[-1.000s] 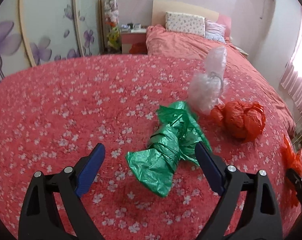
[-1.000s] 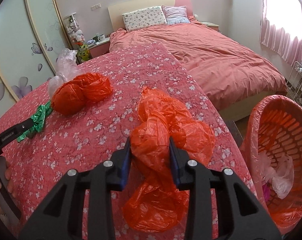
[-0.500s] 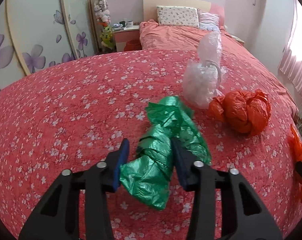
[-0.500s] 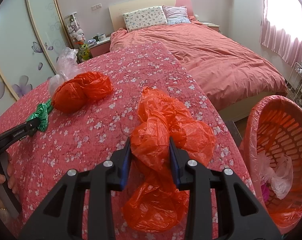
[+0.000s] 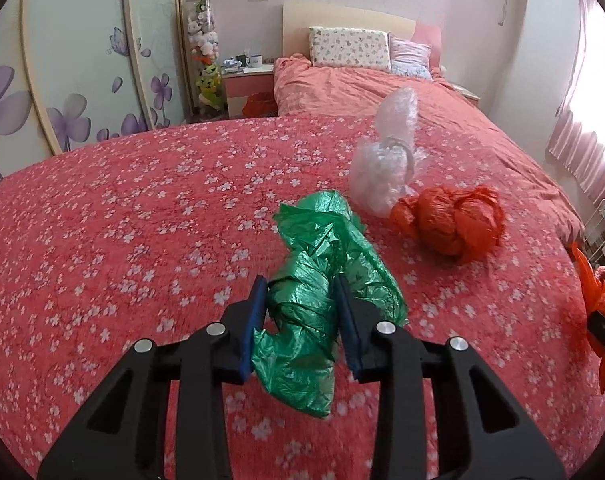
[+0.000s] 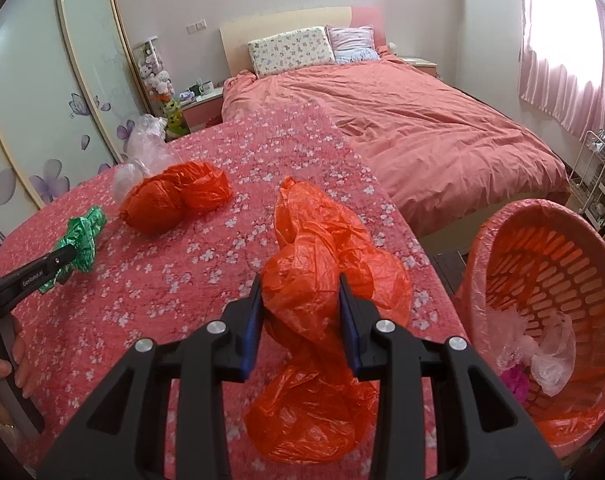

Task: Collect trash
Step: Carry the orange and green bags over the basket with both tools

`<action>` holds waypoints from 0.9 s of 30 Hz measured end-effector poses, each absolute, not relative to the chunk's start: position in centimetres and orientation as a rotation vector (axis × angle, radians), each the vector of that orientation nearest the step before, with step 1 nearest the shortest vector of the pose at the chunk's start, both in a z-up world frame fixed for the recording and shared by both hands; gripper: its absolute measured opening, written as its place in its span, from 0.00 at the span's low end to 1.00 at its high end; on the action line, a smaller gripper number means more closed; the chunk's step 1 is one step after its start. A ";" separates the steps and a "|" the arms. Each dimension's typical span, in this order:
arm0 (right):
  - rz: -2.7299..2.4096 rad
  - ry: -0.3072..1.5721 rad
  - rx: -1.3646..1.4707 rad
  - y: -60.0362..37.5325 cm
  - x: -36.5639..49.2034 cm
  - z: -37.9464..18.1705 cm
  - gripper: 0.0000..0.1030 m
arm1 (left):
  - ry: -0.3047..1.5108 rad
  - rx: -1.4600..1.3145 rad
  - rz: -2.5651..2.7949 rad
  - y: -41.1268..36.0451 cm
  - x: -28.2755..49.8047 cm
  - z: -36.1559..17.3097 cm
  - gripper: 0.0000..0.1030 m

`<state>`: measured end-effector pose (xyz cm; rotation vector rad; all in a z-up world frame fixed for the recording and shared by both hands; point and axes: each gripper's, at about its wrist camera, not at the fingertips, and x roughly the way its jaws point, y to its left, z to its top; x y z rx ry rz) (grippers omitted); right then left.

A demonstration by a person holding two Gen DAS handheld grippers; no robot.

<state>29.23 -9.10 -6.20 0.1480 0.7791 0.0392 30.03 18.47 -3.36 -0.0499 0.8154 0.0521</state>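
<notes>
Left gripper pinches green bag; right gripper pinches orange bag at table's right edge, beside basket. Clear bag touches knotted orange bag mid-table.

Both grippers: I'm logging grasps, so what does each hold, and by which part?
The left gripper pinches the green plastic bag around its crumpled middle; the right gripper pinches an orange plastic bag around its middle.
</notes>
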 end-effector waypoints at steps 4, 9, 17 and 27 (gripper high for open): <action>0.043 0.756 0.154 -9.5 27.8 -5.1 0.33 | 0.795 -0.043 0.037 17.8 28.5 -2.3 0.34; 0.037 0.728 0.162 -10.4 26.2 -3.9 0.33 | 0.774 -0.036 0.004 16.6 26.9 -1.1 0.34; 0.021 0.688 0.181 -12.6 23.8 -2.4 0.33 | 0.729 -0.028 -0.071 13.8 24.9 1.0 0.34; -0.020 0.667 0.198 -15.5 21.6 -1.8 0.33 | 0.705 -0.002 -0.192 8.8 23.2 2.0 0.34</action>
